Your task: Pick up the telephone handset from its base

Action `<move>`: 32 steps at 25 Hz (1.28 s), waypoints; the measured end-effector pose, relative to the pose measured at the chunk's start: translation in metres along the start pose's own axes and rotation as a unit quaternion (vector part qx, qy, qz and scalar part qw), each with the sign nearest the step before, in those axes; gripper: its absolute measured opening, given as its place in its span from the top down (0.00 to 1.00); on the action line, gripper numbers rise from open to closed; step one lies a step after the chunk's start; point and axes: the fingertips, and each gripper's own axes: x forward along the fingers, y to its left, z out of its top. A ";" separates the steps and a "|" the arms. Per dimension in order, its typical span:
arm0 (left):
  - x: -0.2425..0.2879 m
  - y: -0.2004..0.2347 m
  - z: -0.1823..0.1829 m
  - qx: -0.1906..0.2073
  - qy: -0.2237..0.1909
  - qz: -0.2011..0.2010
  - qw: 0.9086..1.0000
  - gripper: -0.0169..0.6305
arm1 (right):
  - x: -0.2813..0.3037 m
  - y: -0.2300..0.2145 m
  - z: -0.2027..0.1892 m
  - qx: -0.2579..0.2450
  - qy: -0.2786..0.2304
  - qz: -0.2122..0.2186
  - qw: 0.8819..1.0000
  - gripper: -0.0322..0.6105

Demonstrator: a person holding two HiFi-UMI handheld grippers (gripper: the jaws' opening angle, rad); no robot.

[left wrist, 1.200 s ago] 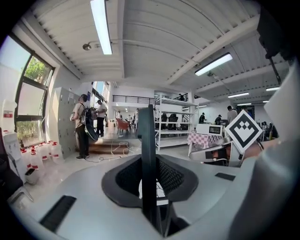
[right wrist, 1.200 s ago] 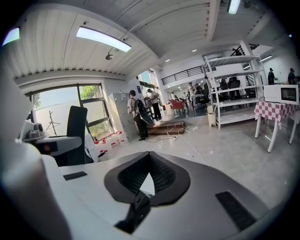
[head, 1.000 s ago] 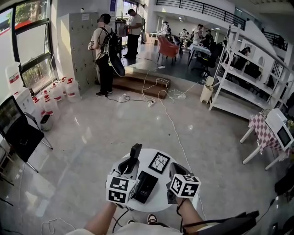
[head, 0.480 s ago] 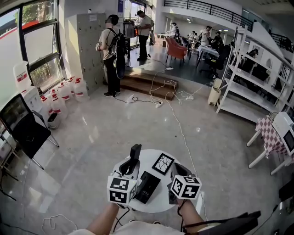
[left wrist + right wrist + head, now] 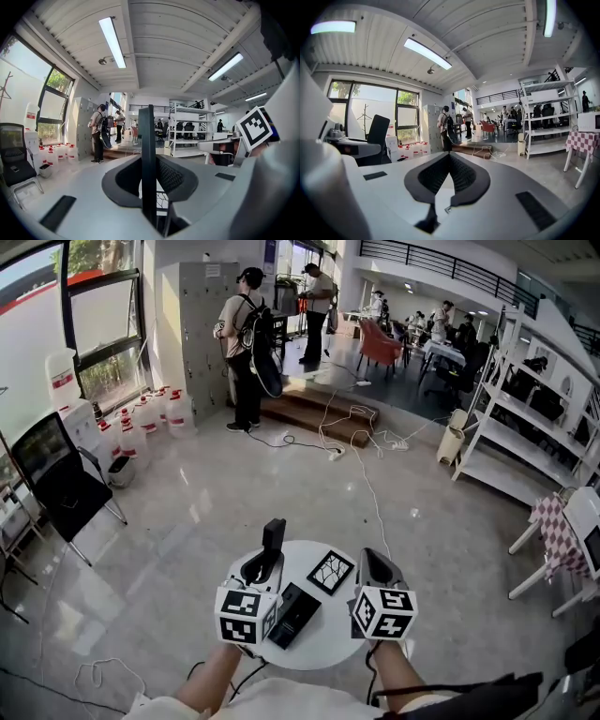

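Open hall, polished pale floor (image 5: 187,521), people and shelving well back; work surface is 1 small round white table (image 5: 323,657) directly below the head camera. On it lie a black rectangular base (image 5: 295,615) and, just beside that, a square marker card (image 5: 330,572). The left gripper (image 5: 262,570) has its jaws narrowed onto the handset (image 5: 274,535), a thin dark slab that stands nearly upright between the pads, its upper end well clear of them and apart from the base. The right gripper (image 5: 375,568) hovers over the table's right side with its jaws brought together and nothing between them. Judgement: pick-up looks essentially made. Risks: the grip sits low on a tall, narrow part, so a quick roll of the wrist could let it pivot or slide out between the pads. No cord can be made out; if 1 exists, further lifting might drag the light base toward the table edge. The right gripper, close by, could nudge the card or base.
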 end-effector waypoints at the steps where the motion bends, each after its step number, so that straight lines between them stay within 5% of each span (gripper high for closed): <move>1: 0.000 -0.001 0.001 0.000 0.000 0.002 1.000 0.84 | 0.000 -0.003 0.001 -0.002 0.000 -0.002 1.000 0.91; 32: 0.004 -0.012 -0.021 -0.035 0.020 0.007 0.999 0.84 | -0.017 -0.004 -0.016 -0.020 0.023 -0.014 0.999 0.91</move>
